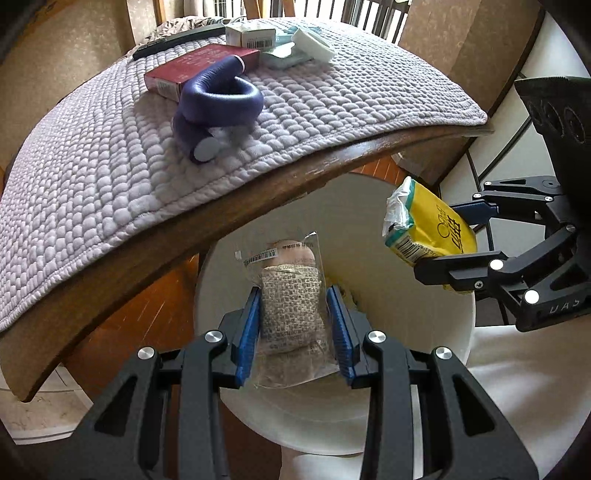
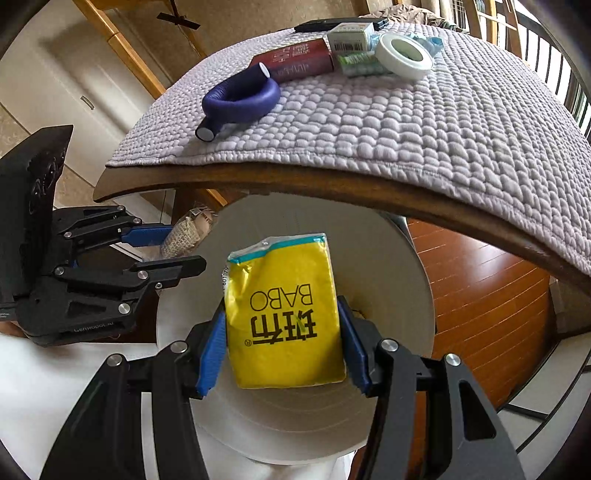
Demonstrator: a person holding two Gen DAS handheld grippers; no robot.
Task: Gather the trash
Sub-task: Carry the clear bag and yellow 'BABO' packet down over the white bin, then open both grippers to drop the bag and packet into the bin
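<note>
My left gripper (image 1: 293, 325) is shut on a clear-wrapped beige mesh packet (image 1: 290, 314), held over the open white bin (image 1: 458, 332) below the table edge. My right gripper (image 2: 282, 332) is shut on a yellow tissue pack (image 2: 284, 314), also hanging above the white bin (image 2: 406, 266). In the left wrist view the right gripper (image 1: 458, 243) with the yellow pack (image 1: 432, 225) shows at the right. In the right wrist view the left gripper (image 2: 181, 251) with the mesh packet (image 2: 188, 232) shows at the left.
A wooden table (image 1: 258, 199) with a grey quilted mat (image 1: 92, 166) stands beyond the bin. On the mat lie a purple foam roller (image 1: 221, 99), a dark red box (image 1: 199, 66), a small white box (image 1: 251, 33), a white tape roll (image 1: 314, 44) and a black remote (image 1: 177, 40). Wood floor (image 2: 480, 295) lies below.
</note>
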